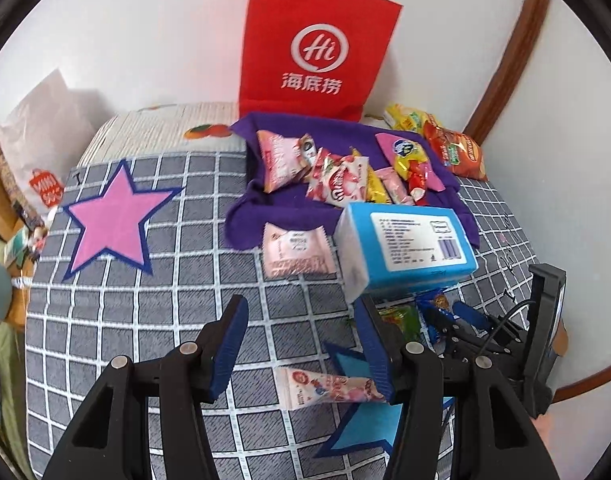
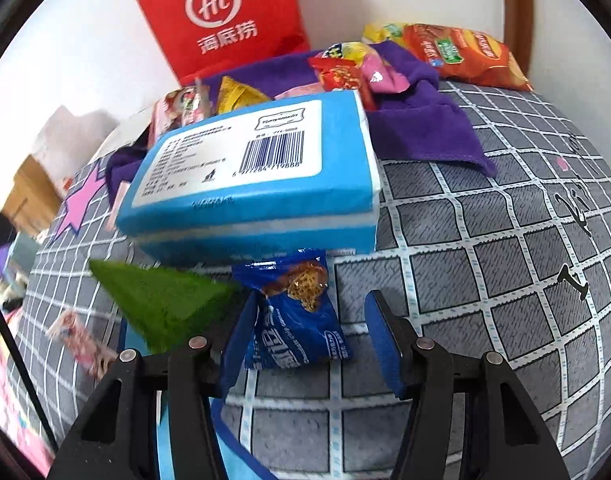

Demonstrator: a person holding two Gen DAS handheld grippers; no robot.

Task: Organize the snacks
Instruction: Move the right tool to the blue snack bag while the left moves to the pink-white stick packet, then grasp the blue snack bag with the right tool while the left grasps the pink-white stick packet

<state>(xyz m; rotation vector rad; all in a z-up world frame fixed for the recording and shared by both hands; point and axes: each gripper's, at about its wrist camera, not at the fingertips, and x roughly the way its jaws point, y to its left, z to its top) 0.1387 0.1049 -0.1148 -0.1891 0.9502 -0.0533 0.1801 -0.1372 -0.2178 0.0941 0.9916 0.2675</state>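
My left gripper (image 1: 301, 346) is open above the checked cloth; a pink snack packet (image 1: 329, 389) lies on the blue star patch (image 1: 369, 420) just below its right finger. My right gripper (image 2: 311, 338) is open with a blue cookie packet (image 2: 295, 320) lying between its fingers on the cloth. A blue tissue pack (image 2: 257, 172) lies just beyond it and also shows in the left wrist view (image 1: 405, 248). Several snacks (image 1: 345, 176) are piled on a purple cloth (image 1: 265, 208). Another pink packet (image 1: 295, 252) lies at the cloth's edge.
A red paper bag (image 1: 317, 44) stands against the wall behind the pile. A pink star patch (image 1: 113, 220) is at the left. An orange chip bag (image 2: 461, 54) and yellow packets lie at the back right. A green triangle patch (image 2: 165, 304) lies left of my right gripper.
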